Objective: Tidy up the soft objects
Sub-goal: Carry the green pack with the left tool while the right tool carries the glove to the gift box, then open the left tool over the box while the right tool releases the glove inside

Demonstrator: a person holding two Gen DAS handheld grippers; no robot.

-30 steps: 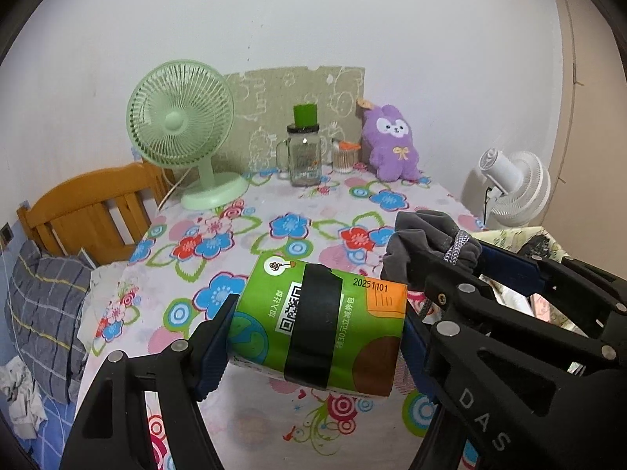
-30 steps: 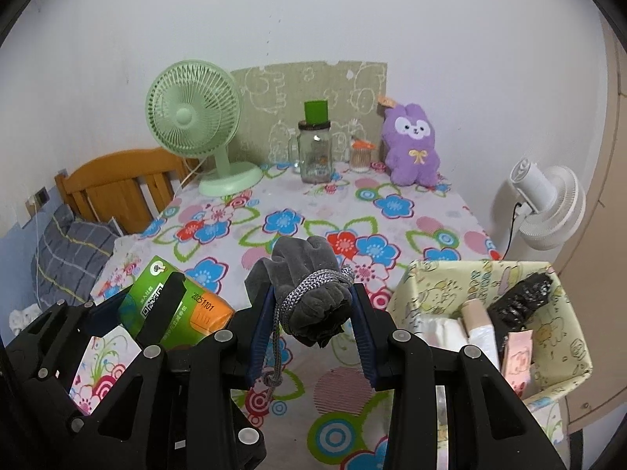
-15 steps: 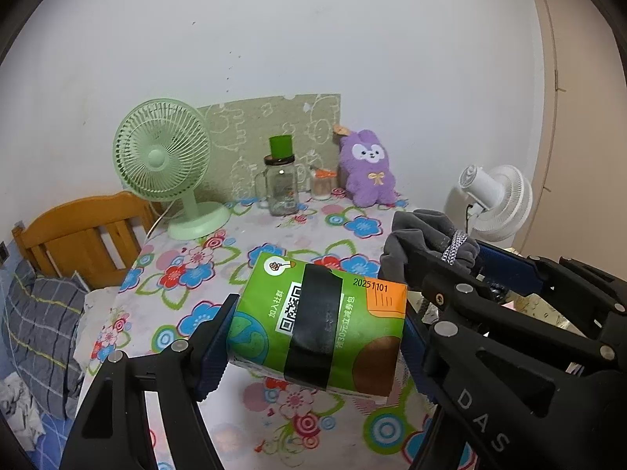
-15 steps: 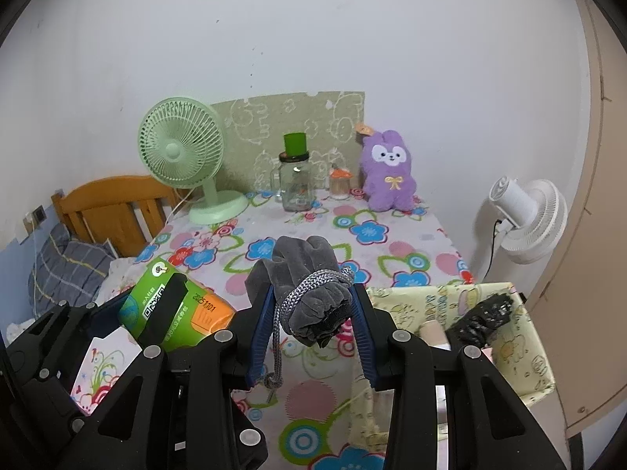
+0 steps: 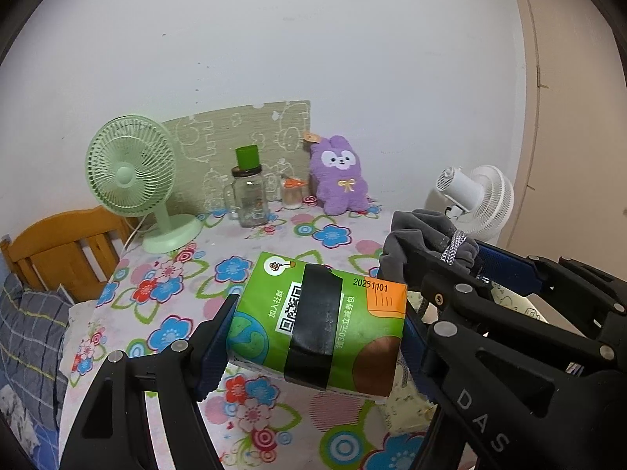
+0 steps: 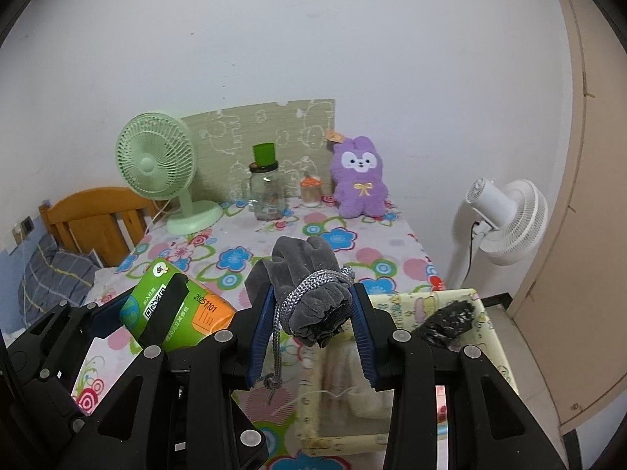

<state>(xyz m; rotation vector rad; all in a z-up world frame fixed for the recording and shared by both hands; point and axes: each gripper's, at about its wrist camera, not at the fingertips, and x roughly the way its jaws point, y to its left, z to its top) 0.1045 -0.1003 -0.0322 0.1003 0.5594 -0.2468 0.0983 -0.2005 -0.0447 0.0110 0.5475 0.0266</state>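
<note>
My left gripper (image 5: 313,337) clamps the green tissue pack (image 5: 319,327) above the table, my right gripper (image 6: 313,325) squeezes the grey drawstring pouch (image 6: 309,291) over the yellow basket (image 6: 486,313), where its dangling cord (image 6: 276,352) may catch the rim.

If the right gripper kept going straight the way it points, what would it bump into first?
Probably the flowered tablecloth just beyond the grey pouch that the right gripper holds, well short of the glass jar; depth is hard to judge.
</note>
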